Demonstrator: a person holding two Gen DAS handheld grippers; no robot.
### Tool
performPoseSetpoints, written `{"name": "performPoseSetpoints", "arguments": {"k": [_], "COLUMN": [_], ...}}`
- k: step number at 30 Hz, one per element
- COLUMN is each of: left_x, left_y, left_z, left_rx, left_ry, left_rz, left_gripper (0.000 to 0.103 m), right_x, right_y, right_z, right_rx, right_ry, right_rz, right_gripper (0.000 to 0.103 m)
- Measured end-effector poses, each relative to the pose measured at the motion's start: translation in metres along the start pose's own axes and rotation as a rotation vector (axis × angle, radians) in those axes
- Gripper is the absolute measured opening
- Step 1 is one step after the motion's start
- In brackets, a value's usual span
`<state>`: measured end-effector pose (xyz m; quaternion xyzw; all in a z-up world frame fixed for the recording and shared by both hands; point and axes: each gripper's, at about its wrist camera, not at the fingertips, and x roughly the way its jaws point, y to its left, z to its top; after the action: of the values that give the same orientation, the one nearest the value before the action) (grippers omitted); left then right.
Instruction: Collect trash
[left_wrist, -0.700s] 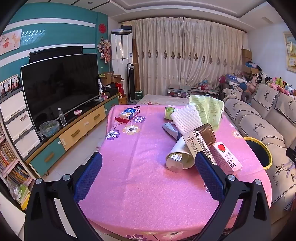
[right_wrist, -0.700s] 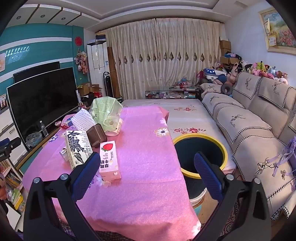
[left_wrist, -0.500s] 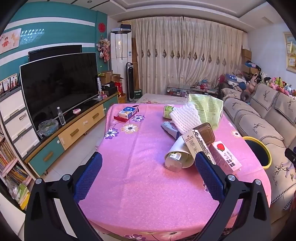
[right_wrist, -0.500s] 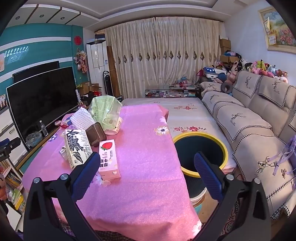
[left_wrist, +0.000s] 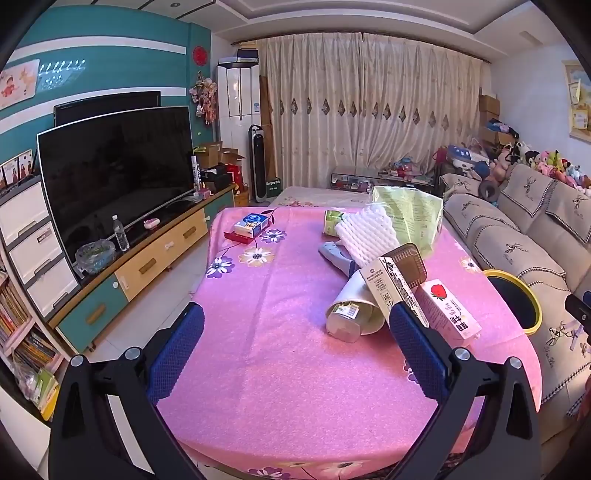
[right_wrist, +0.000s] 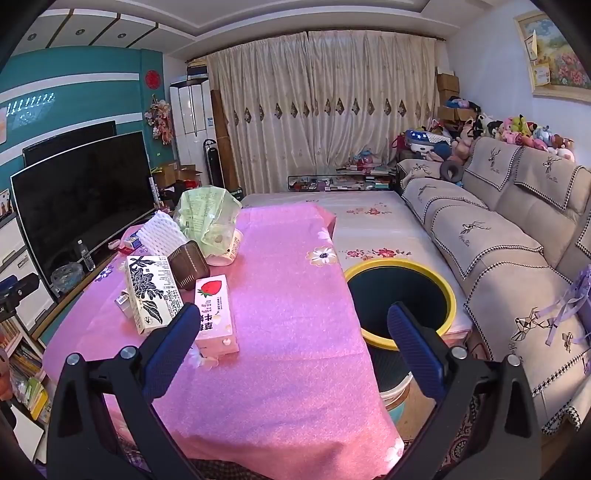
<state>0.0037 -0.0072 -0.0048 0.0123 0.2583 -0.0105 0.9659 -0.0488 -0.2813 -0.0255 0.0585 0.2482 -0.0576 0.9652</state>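
Note:
Trash lies on a pink flowered tablecloth (left_wrist: 280, 332): a strawberry milk carton (left_wrist: 448, 314) (right_wrist: 215, 314), a black-and-white flower carton (left_wrist: 391, 286) (right_wrist: 151, 291), a tipped paper cup (left_wrist: 352, 314), a brown container (right_wrist: 189, 264), white foam netting (left_wrist: 369, 229) and a green plastic bag (right_wrist: 207, 214). A dark bin with a yellow rim (right_wrist: 402, 295) (left_wrist: 517, 299) stands right of the table. My left gripper (left_wrist: 295, 347) hovers open over the near tablecloth, short of the cup. My right gripper (right_wrist: 291, 343) is open above the table's right edge, the strawberry carton by its left finger.
A blue tissue box (left_wrist: 251, 225) sits at the table's far left. A large TV (left_wrist: 118, 177) on a low cabinet lines the left wall. A sofa (right_wrist: 509, 236) with soft toys runs along the right. Curtains close the far wall.
Both grippers have shifted only slightly; the views are nearly the same. Both stay open, and nothing on the table has moved.

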Motion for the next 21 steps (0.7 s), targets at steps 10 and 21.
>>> {"name": "performPoseSetpoints", "arguments": {"k": [10, 21], "left_x": [0.0001, 0.0009], "left_y": [-0.0004, -0.0021], "left_z": [0.0002, 0.0003], "left_rx": [0.004, 0.010], "left_ry": [0.006, 0.012], "left_rz": [-0.005, -0.007], "left_gripper": [0.099, 0.099], "right_x": [0.0019, 0.0043], "right_y": [-0.0026, -0.0030], "right_z": [-0.0005, -0.0022], "right_rx": [0.007, 0.011], "right_ry": [0.006, 0.011], "right_rz": [0.001, -0.001], "right_gripper": [0.097, 0.097]}}
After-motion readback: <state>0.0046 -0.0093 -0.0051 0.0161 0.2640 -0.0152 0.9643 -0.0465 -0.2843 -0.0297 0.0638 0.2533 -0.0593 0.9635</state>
